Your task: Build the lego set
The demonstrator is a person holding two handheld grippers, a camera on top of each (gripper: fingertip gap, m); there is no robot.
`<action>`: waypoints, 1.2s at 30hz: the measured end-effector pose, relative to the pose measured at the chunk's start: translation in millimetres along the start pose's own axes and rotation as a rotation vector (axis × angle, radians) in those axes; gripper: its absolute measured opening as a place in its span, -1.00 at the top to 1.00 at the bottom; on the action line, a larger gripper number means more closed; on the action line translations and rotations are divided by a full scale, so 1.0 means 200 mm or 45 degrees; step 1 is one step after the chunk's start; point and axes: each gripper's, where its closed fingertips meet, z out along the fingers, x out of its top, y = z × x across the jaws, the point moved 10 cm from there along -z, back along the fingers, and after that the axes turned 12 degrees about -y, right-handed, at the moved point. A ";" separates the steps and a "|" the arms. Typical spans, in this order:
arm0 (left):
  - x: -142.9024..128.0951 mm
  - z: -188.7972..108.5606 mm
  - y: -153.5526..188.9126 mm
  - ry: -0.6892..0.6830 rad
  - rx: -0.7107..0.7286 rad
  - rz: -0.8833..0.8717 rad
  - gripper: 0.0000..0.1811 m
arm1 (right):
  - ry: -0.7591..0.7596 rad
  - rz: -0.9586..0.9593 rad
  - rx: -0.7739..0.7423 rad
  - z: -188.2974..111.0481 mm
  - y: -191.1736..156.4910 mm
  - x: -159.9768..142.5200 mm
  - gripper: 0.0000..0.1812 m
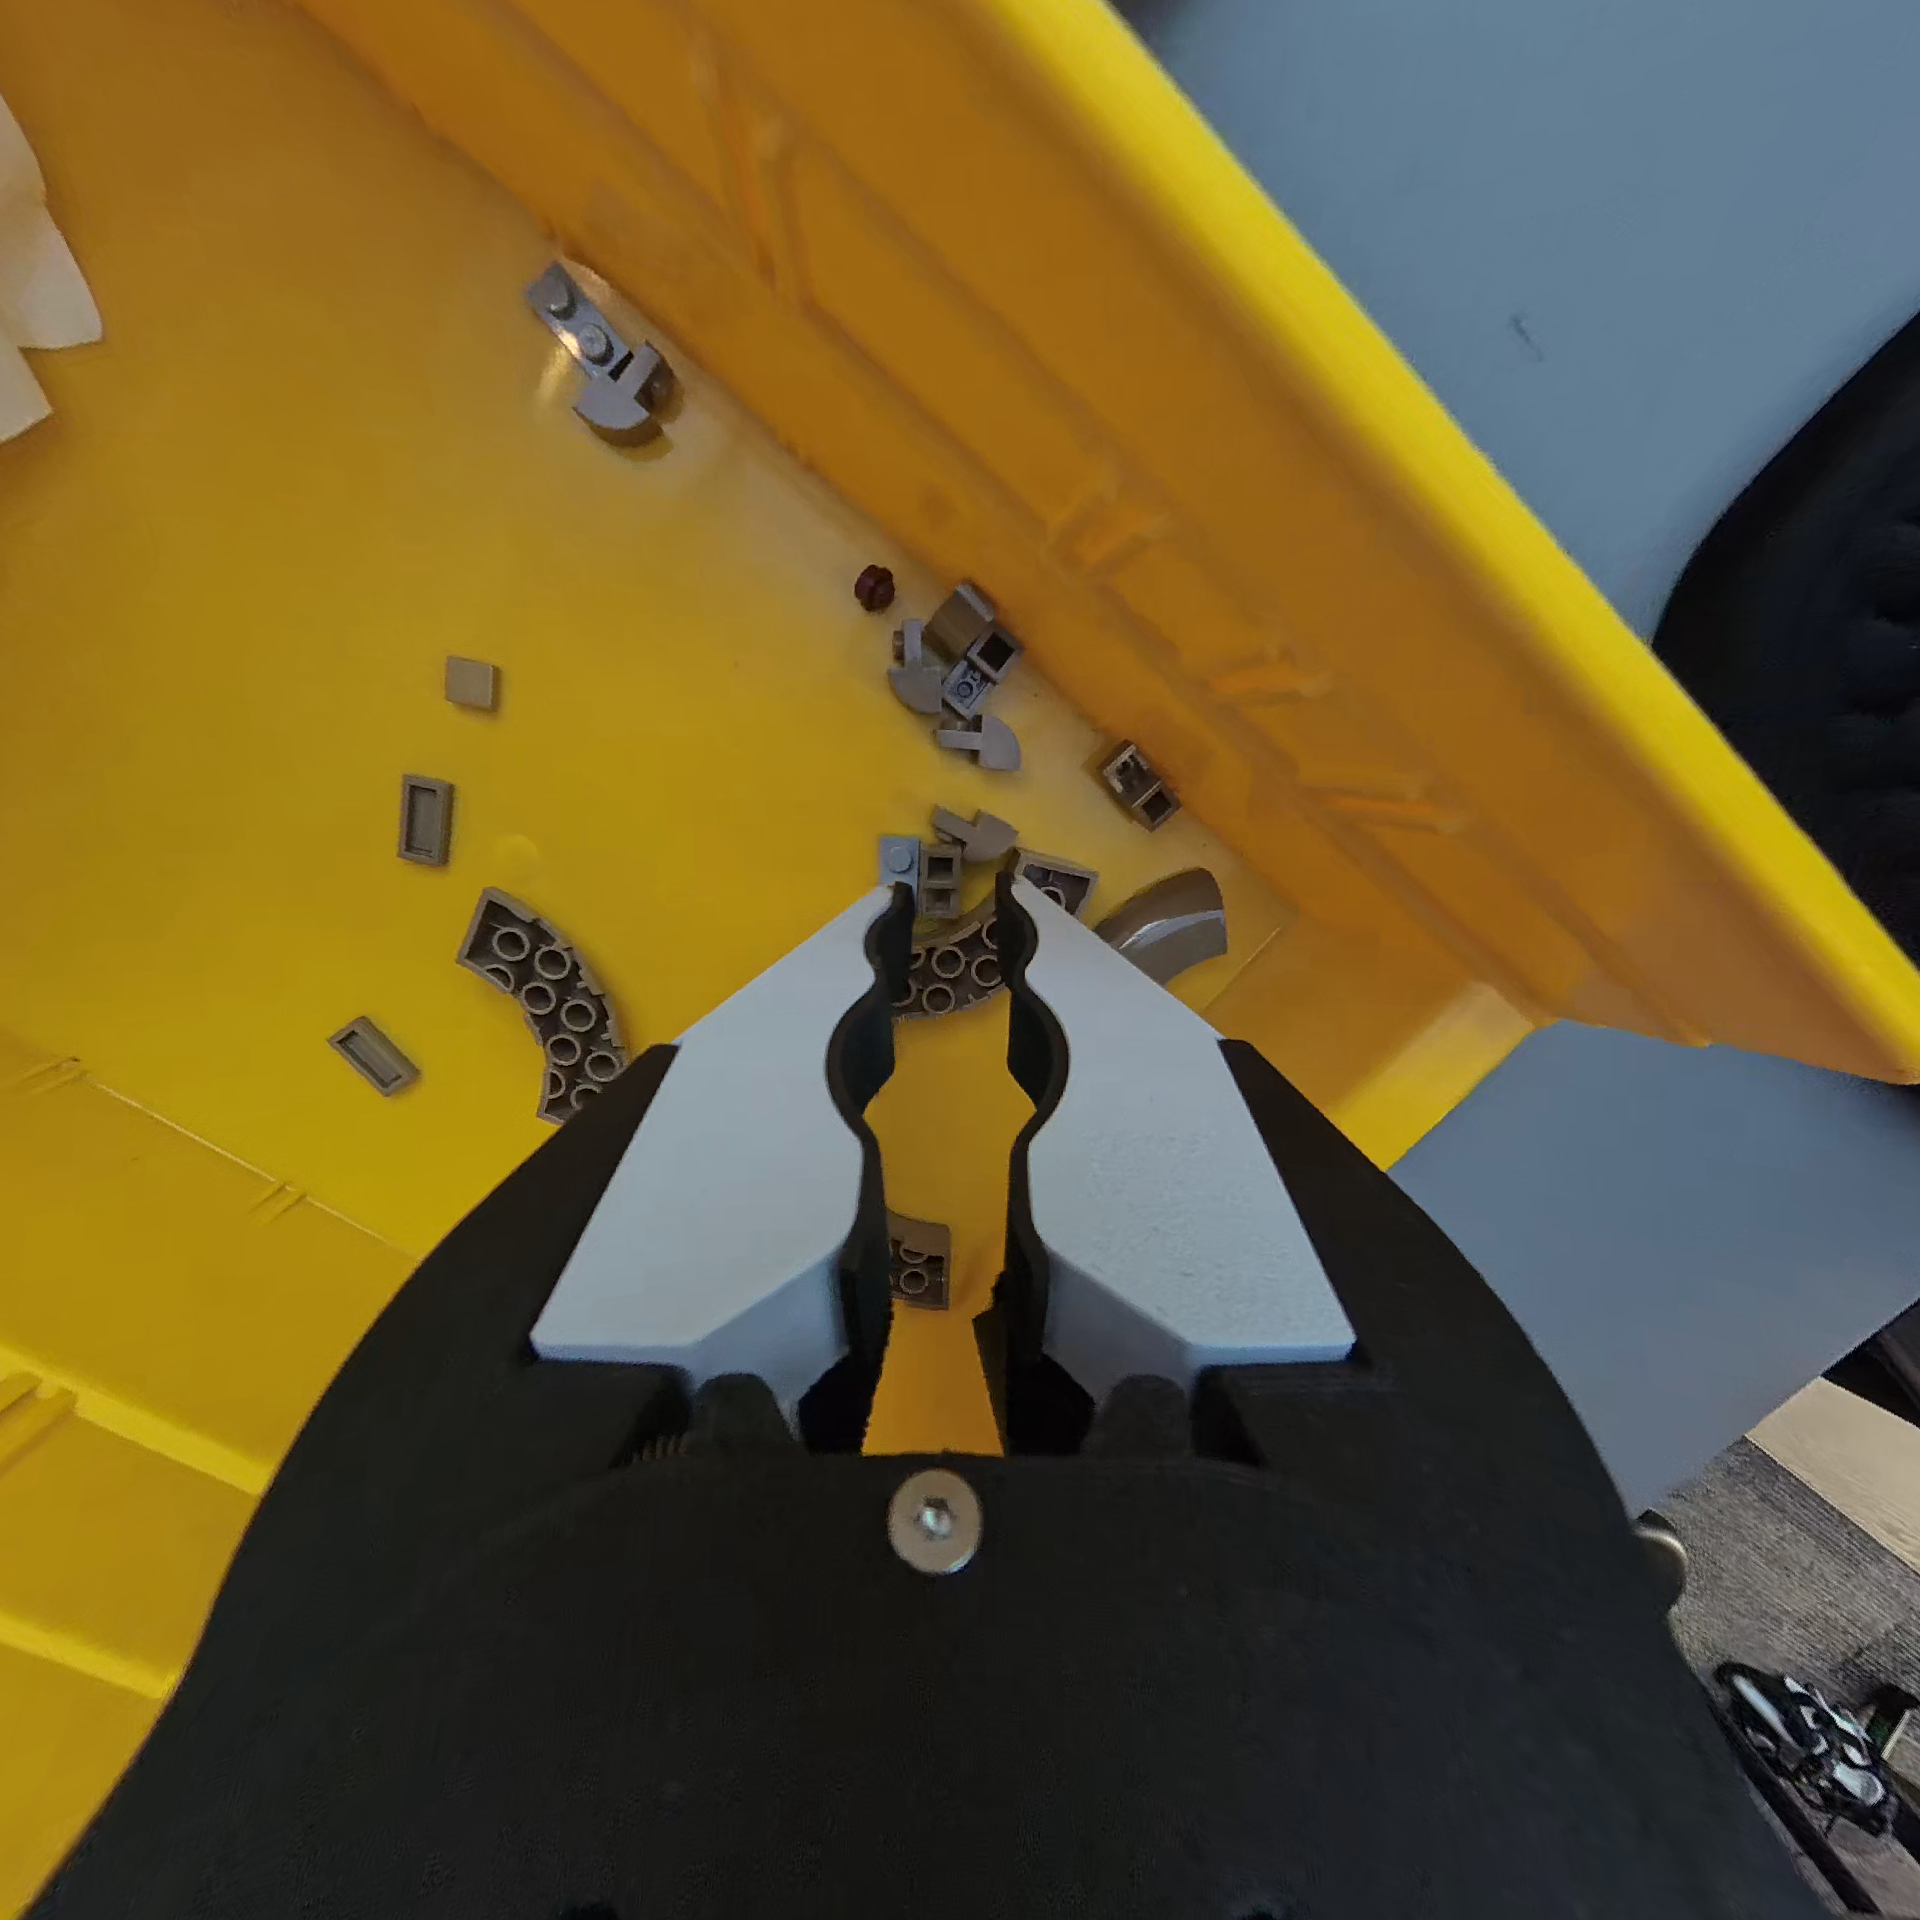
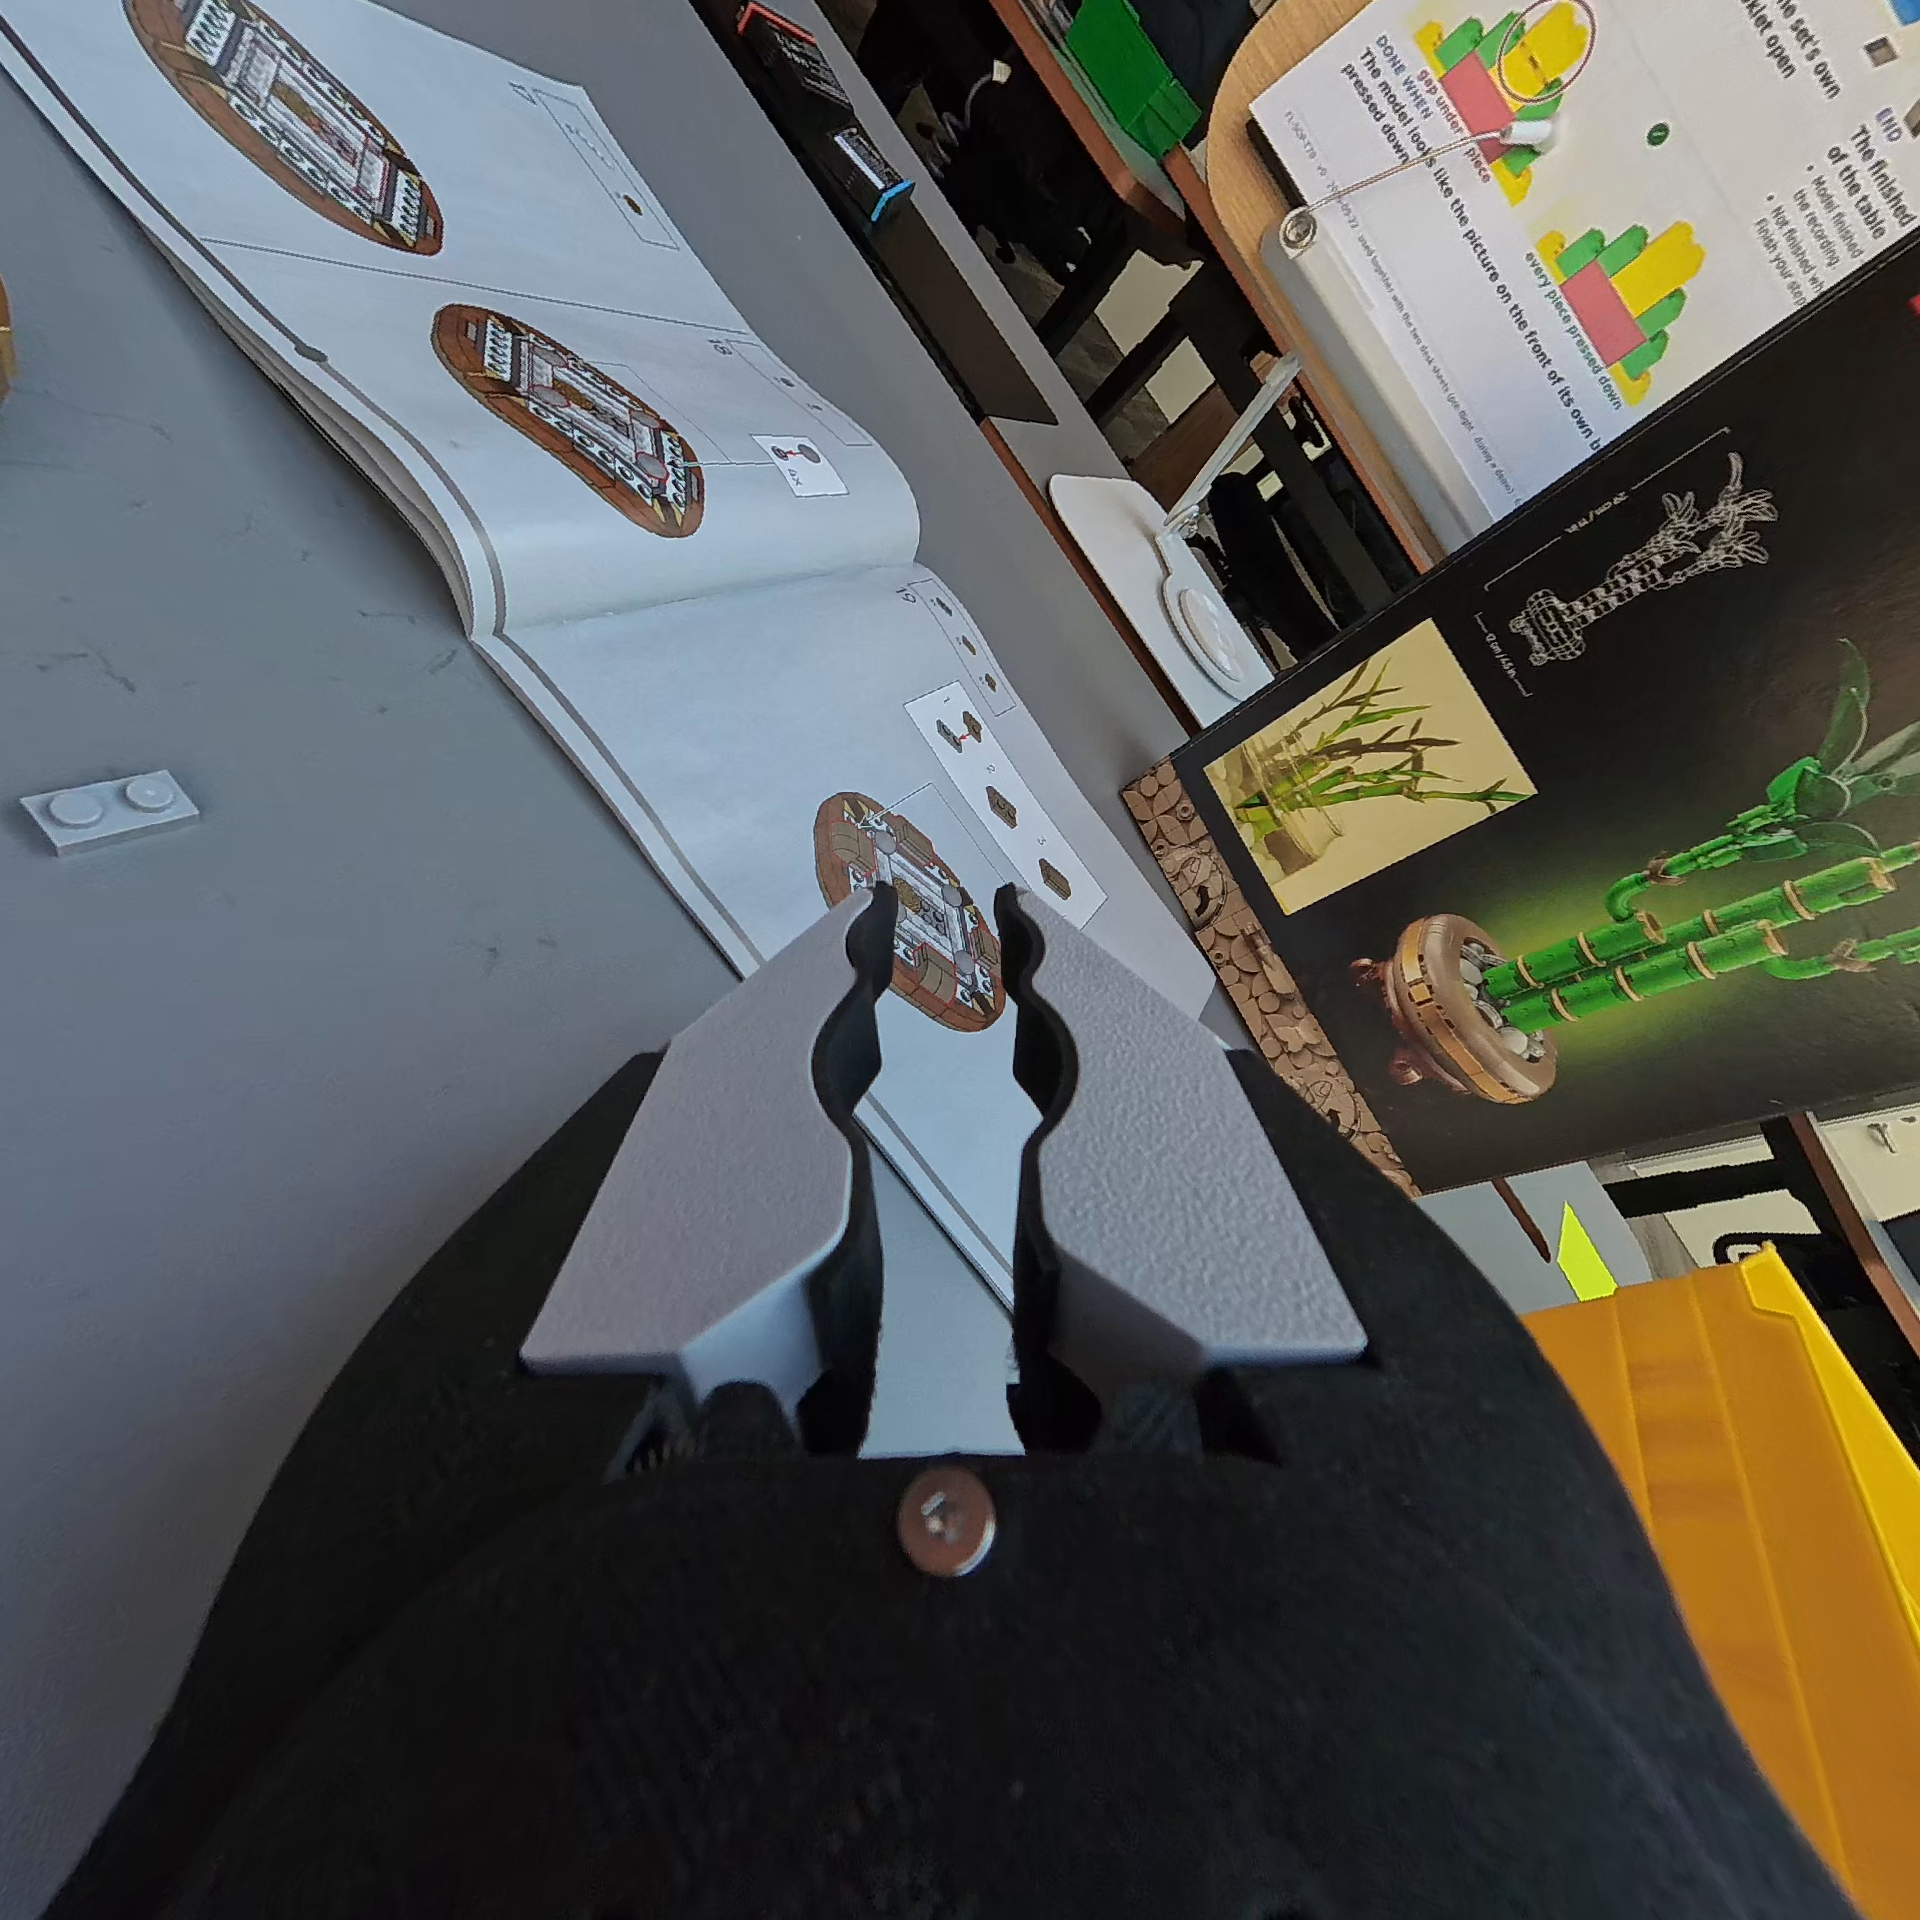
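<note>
**Both grippers parted, nothing held, over bin and booklet**

Left gripper [image 1: 948, 896]: parted, empty, poised inside the yellow bin [image 1: 1195, 436]. Just beyond its tips, a small grey cluster [image 1: 925, 871] of plates and brackets; between the fingers, a curved grey plate [image 1: 951, 971] lying studs-down, hollow tubes showing. Further left, a second curved plate [image 1: 551, 1003], two slim grey tiles [image 1: 426, 819] upside down, one square tile [image 1: 473, 684]. Near the bin wall, another heap of rounded grey bits [image 1: 961, 681], a dark red round stud [image 1: 875, 588], a smooth arched piece [image 1: 1169, 925].

Right gripper [image 2: 943, 902]: likewise parted, empty, hovering above the open instruction booklet [image 2: 644, 499] on the grey table [image 2: 312, 1039]. Well off to its left, a flat grey two-stud plate [image 2: 109, 808] lying alone on the tabletop.

To the right, the set's box [image 2: 1558, 831], dark, printed with a green bamboo model in a brown pot. Behind it, a printed sheet on a clipboard [image 2: 1558, 229]. Lower right, the bin's glossy outer wall.

Finger faces: matte light grey, wavy black inner edges, black housing.
</note>
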 end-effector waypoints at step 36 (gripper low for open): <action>0.02 0.00 -0.02 0.002 -0.059 -0.025 0.95 | -0.035 -0.043 0.018 0.02 -0.02 0.00 0.79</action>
